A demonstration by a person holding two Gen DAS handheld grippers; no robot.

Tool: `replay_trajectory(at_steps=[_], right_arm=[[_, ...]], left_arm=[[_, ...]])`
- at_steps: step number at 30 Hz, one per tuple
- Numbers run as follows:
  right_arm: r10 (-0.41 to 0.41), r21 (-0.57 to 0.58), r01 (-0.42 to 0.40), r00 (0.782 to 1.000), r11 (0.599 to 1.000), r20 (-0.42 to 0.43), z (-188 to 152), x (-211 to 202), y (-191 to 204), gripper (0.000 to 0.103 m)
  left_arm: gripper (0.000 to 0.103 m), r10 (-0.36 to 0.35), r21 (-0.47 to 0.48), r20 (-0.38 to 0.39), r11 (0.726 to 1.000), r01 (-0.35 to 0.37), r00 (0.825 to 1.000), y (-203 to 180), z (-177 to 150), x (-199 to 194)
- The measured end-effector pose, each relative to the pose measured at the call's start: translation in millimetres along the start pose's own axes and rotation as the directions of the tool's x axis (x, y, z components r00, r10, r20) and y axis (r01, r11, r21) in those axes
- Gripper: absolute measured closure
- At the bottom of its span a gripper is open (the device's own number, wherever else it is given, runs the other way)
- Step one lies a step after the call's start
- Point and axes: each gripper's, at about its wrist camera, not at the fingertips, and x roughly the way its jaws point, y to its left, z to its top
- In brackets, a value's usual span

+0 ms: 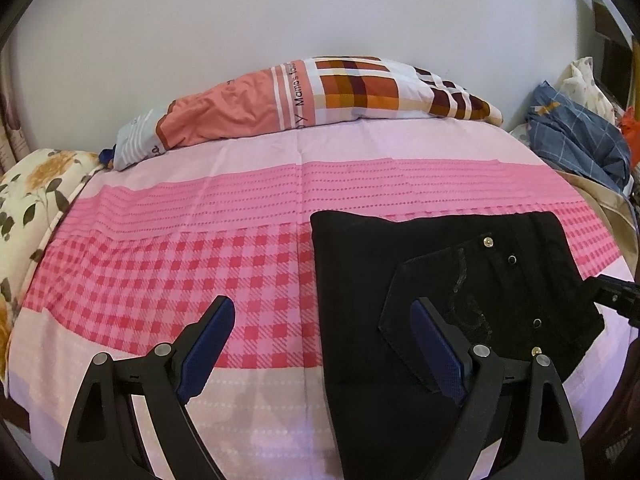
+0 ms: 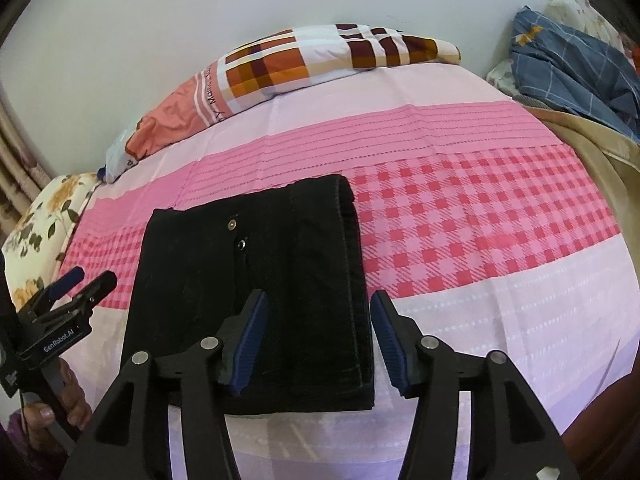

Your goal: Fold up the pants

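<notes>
Right wrist view: hovering over the folded black pants (image 2: 256,300), right gripper (image 2: 316,344) with blue pads spread and touching nothing, the right-hand folded edge of the pants lying between them, clear of both pads. Lying flat on the pink checked bedsheet (image 2: 480,220), the pants, with metal snaps (image 2: 236,234) showing near the far end. Left of the pants, left gripper (image 2: 86,280) held in a person's hand (image 2: 52,404), fingers parted.

Left wrist view: spread wide and holding nothing, left gripper (image 1: 324,344), one pad over bare bedsheet (image 1: 160,272) left of the pants (image 1: 360,360), the other above a back pocket (image 1: 440,300). Beyond the pants, against the wall, resting a patchwork pillow (image 1: 320,96); right of the pants, lying crumpled blue checked cloth (image 1: 580,140).
</notes>
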Motion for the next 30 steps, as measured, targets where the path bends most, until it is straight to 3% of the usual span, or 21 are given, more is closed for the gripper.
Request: replay_trajectory(at_steps=[5,23,30], right_arm=[[-0.019,0.01,0.019,1.0,1.0,0.013,2.6,-1.0,-4.3,0.042],[-0.024,0.063,0.025,1.0,0.998,-0.013,1.7,8.5,-17.8,0.032],[0.001,0.075,0.002,0.999,0.997,-0.038,2.5,14.9,-21.8,0.032]], left_arm=[[0.014,0.006,0.009,-0.011,1.0,-0.006,1.0,-0.7,-0.1,3.0],[0.014,0.002,0.011,-0.056,1.0,-0.002,0.998,4.1,-0.5,13.0],[0.014,-0.085,0.012,-0.087,0.996,0.086,0.993,13.0,2.2,19.6]])
